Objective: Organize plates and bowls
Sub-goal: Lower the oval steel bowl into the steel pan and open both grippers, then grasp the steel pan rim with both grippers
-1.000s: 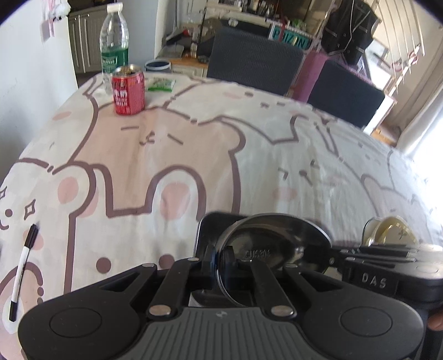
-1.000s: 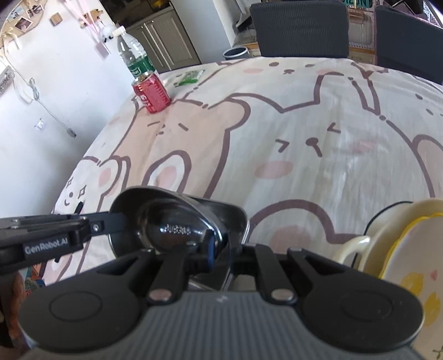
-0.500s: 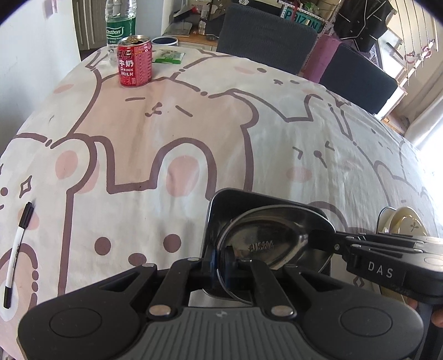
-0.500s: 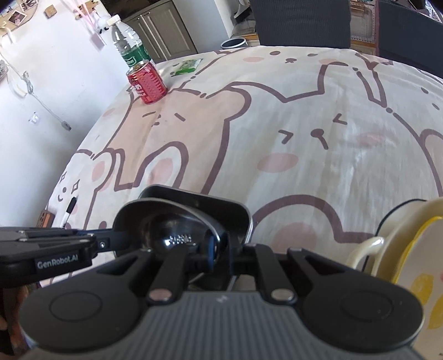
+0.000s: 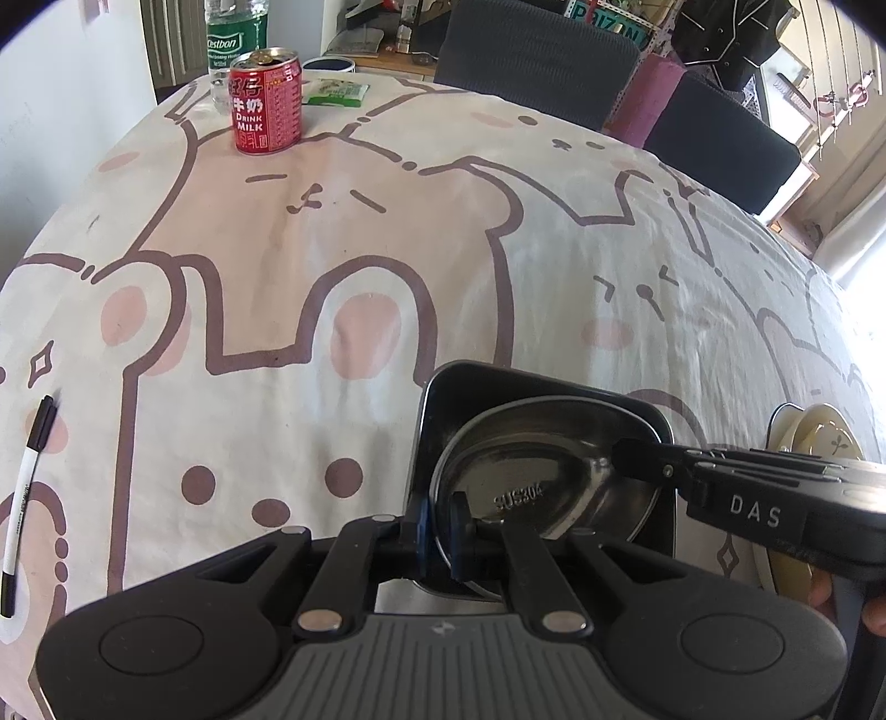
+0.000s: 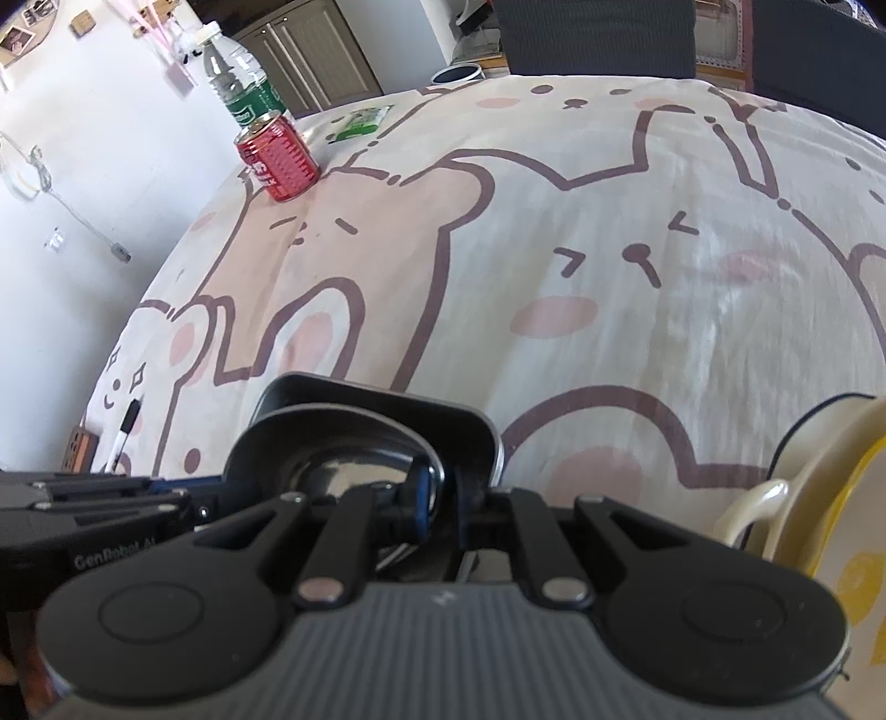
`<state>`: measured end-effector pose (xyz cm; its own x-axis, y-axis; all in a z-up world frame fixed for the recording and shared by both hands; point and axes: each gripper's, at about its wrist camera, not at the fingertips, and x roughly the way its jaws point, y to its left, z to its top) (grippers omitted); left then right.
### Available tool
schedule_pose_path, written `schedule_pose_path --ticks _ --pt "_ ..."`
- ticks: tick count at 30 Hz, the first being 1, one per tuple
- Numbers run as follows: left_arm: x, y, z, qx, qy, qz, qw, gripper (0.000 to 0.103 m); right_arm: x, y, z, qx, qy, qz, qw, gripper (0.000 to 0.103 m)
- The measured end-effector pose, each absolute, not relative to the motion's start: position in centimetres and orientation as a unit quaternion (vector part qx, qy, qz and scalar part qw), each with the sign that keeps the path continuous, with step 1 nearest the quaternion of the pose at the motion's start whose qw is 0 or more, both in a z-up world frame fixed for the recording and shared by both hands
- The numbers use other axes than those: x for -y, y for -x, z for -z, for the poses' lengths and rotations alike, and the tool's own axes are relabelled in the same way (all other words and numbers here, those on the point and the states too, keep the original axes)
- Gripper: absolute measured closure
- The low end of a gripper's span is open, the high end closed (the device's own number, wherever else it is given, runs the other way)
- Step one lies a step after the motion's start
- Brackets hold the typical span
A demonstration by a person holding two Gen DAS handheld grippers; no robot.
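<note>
A round steel bowl [image 5: 542, 476] stamped on its base is held tilted over a dark rectangular metal tray [image 5: 459, 387] on the cartoon tablecloth. My left gripper [image 5: 437, 531] is shut on the bowl's left rim. In the same view my right gripper [image 5: 628, 459] comes in from the right, closed on the opposite rim. In the right wrist view the right gripper [image 6: 440, 498] pinches the rim of the bowl [image 6: 343, 471] in front of the tray [image 6: 387, 399], and the left gripper [image 6: 216, 495] reaches in from the left.
Cream plates [image 5: 819, 437] and a cream cup with a yellow-rimmed plate [image 6: 864, 554] sit close on the right. A red milk can [image 5: 266, 105], a water bottle [image 5: 235, 33] and a green packet [image 5: 335, 91] stand at the far left. A pen [image 5: 25, 487] lies near the left edge. Dark chairs [image 5: 531, 55] line the far side.
Both views have tipped further down at the table. The bowl stays pinched by both grippers, and more of the tray's far wall shows behind it.
</note>
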<state>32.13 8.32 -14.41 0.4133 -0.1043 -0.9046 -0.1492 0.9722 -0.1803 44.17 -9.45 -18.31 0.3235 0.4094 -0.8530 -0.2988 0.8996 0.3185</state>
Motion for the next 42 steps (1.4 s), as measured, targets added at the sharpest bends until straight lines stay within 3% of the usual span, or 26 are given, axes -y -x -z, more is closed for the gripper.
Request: schedule_pose_path --ticks 7,12,15,21,23,25,26,39,42 --pt "-8.4 -32.3 14.7 -0.547 0.12 -0.014 0.828 0.092 10.0 -44.6 18.3 -0.535 -0.089 -0.226 0.809 0.076" --pt "-8.4 -32.3 14.7 -0.548 0.122 -0.015 0.828 0.092 10.6 -44.5 17.8 -0.526 -0.105 -0.232 0.812 0.072" --pt "-8.7 -32.2 14.6 -0.545 0.132 -0.014 0.828 0.091 11.0 -44.4 17.6 -0.517 -0.118 -0.24 0.813 0.061" --pt "-9.0 -31.7 13.8 -0.534 0.149 0.003 0.832 0.075 11.3 -43.5 16.3 -0.494 -0.107 -0.237 0.83 0.052" --pt "-9.0 -31.4 13.0 -0.52 0.148 0.005 0.841 0.063 11.5 -43.1 15.9 -0.486 -0.102 -0.23 0.837 0.048" --pt "-9.0 -31.0 12.1 -0.501 0.135 -0.003 0.855 0.04 11.8 -42.7 15.5 -0.482 -0.095 -0.211 0.845 0.041" --pt "-9.0 -30.8 11.7 -0.491 0.133 -0.004 0.861 0.037 11.9 -42.6 15.4 -0.482 -0.092 -0.202 0.848 0.038" --pt "-11.0 -32.9 13.1 -0.487 0.123 -0.059 0.863 0.04 12.8 -41.9 16.7 -0.542 -0.107 -0.187 0.812 0.041" --pt "-11.5 -33.2 13.8 -0.494 0.12 -0.072 0.858 0.04 13.0 -42.0 16.9 -0.549 -0.109 -0.182 0.809 0.047"
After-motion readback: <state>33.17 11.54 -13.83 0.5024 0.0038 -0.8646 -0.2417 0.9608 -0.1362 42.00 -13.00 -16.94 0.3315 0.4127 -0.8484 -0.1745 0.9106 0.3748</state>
